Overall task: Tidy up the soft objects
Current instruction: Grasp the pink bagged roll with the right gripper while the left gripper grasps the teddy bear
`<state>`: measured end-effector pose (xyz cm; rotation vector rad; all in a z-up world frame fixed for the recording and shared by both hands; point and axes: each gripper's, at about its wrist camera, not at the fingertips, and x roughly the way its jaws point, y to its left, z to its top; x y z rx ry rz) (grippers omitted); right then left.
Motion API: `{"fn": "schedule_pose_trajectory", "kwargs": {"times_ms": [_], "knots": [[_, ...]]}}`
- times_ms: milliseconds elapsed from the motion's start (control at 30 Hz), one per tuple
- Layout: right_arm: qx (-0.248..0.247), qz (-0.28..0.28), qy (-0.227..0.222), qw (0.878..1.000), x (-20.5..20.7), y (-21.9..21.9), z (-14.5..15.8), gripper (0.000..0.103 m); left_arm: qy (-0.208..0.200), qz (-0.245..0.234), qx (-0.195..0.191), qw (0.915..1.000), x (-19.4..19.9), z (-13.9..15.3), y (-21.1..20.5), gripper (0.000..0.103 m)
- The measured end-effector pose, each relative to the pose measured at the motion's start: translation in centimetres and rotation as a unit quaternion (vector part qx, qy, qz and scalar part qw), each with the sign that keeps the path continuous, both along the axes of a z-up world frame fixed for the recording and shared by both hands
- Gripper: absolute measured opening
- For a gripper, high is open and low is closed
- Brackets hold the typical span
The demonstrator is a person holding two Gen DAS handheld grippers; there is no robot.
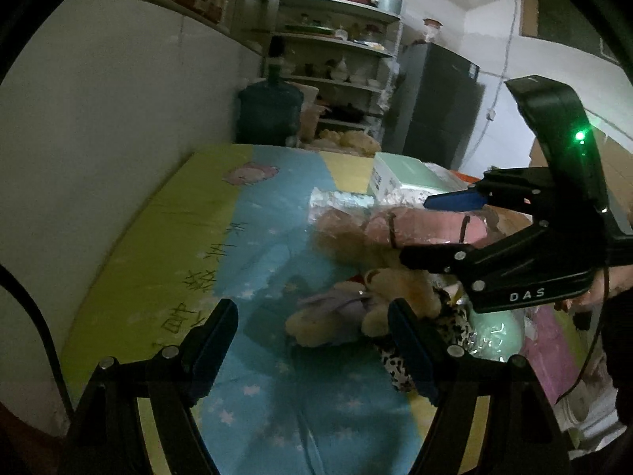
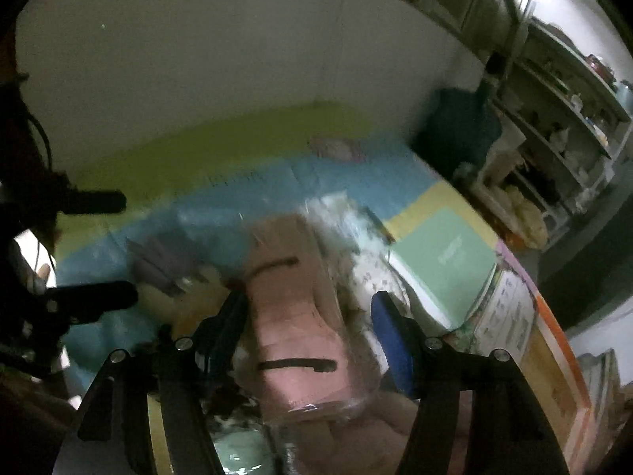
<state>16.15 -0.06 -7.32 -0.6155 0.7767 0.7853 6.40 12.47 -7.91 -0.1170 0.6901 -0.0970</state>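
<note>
A heap of soft toys lies on the bright play mat [image 1: 178,237]. My left gripper [image 1: 312,344] is open just above the mat, with a tan teddy bear in a purple garment [image 1: 336,312] beyond its fingertips. It also shows at the left edge of the right wrist view as the left gripper [image 2: 107,249], its jaws apart. My right gripper [image 2: 312,324] straddles a pink plush in a clear plastic bag [image 2: 292,316], jaws apart, and the blur hides any contact. From the left wrist view the right gripper [image 1: 431,229] hovers over the same pink plush [image 1: 395,225].
A mint-green box [image 1: 411,174] stands behind the heap, beside a shiny wrapped package [image 1: 340,202]. A black-and-white spotted soft thing [image 1: 399,368] and a mint cushion in plastic [image 1: 494,332] lie at the right. A water jug [image 1: 269,111], shelves [image 1: 340,39] and a dark fridge [image 1: 439,107] stand beyond the mat.
</note>
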Motion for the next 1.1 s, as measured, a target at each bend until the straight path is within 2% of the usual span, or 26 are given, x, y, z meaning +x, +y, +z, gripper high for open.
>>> {"fn": "schedule_pose_trajectory", "kwargs": {"times_ms": [33,67,133,267,400,567,733,933,1100], "knots": [[-0.007,-0.002,0.001,1.000,0.0,0.0,-0.3,0.061,0.003,-0.004,0.003,1.0000,0.3,-0.2,0.0,0.078],[-0.011,-0.003,0.003,1.000,0.1,-0.3,-0.4,0.047,0.004,-0.008,0.004,1.0000,0.6,-0.3,-0.2,0.078],[-0.008,-0.010,0.010,1.000,0.1,-0.7,-0.5,0.042,0.005,-0.024,-0.001,0.9997,1.1,-0.5,-0.3,0.078],[0.032,-0.026,0.017,0.999,0.4,-2.1,0.4,0.035,0.007,-0.057,0.006,0.9983,2.0,-1.0,-0.8,0.078],[0.095,-0.043,0.014,0.994,-0.3,-3.8,1.9,0.034,0.007,-0.087,0.017,0.9960,2.8,-1.4,-1.3,0.078],[0.154,-0.067,0.008,0.986,-1.4,-5.8,3.6,0.033,0.014,-0.125,-0.008,0.9921,3.1,-1.8,-1.5,0.060],[0.198,-0.089,0.015,0.976,-2.6,-7.6,4.6,0.033,0.025,-0.149,-0.015,0.9884,3.1,-2.8,-2.0,0.055],[0.235,-0.107,0.031,0.966,-4.0,-8.8,4.5,0.033,0.030,-0.142,-0.014,0.9893,3.0,-3.0,-2.1,0.046],[0.249,-0.121,0.041,0.960,-4.6,-8.9,3.8,0.033,0.021,-0.117,-0.014,0.9928,2.4,-3.0,-2.1,0.041]]}}
